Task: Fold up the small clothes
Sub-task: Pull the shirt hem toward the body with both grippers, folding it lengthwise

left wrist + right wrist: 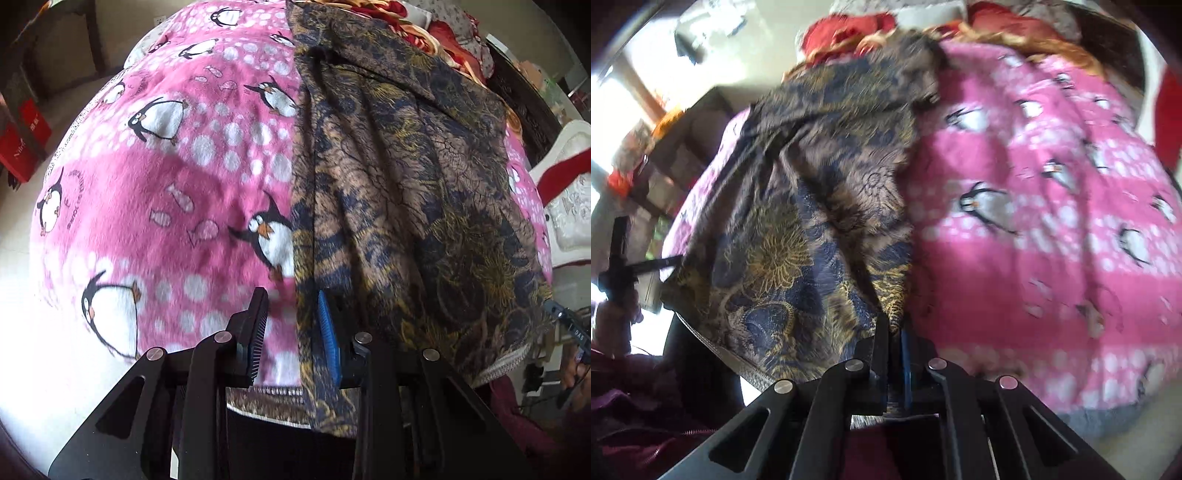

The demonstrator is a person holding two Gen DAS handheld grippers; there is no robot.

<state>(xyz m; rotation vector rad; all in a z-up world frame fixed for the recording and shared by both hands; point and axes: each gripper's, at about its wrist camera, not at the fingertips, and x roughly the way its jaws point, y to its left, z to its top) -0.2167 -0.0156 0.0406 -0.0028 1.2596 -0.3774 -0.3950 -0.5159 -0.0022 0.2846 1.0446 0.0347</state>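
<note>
A dark blue and brown garment with gold flower print (pixel 399 177) lies spread over a pink penguin blanket (pixel 177 192). My left gripper (pixel 291 295) hovers at the garment's left edge near the front. Its jaws stand apart, the cloth edge runs between them, and neither pad presses on it. In the right wrist view the same garment (pixel 798 229) covers the left part of the blanket (pixel 1034 221). My right gripper (pixel 894 325) is shut on a raised fold at the garment's near right edge.
Red and flowered bedding (pixel 450 40) is piled at the far end. A red box (pixel 22 136) stands on the floor to the left. A white carved chair (pixel 569 206) stands at the right. A hand (pixel 613 317) holds the other gripper at the garment's left corner.
</note>
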